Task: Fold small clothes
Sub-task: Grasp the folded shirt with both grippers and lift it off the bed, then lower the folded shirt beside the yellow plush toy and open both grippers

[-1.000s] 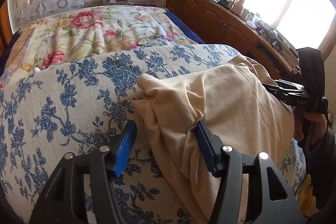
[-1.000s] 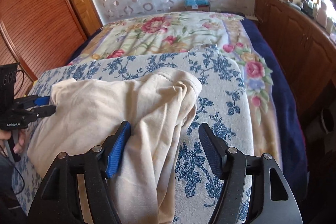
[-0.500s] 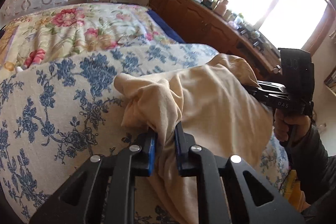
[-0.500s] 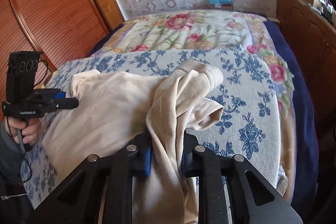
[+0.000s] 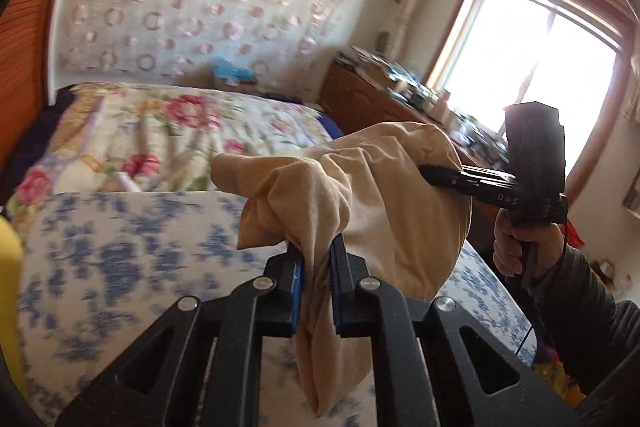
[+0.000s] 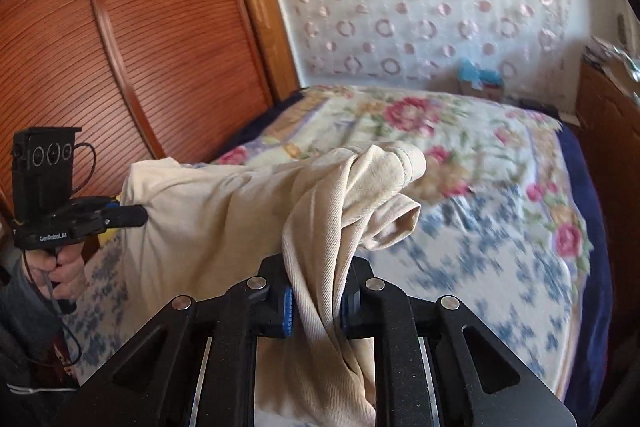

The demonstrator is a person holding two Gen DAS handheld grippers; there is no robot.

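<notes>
The soft cream cotton garment [image 5: 384, 195] hangs bunched and wrinkled above the blue-flowered white bed cover [image 5: 120, 259]. The black left gripper [image 5: 316, 279] is clenched on one gathered fold, and the black right gripper [image 6: 316, 295] is clenched on a ribbed, twisted edge.

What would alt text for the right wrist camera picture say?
A black two-finger gripper pinches a bunched cream garment raised above a blue-flowered bedspread. A second handheld gripper at left clamps its other end.
</notes>
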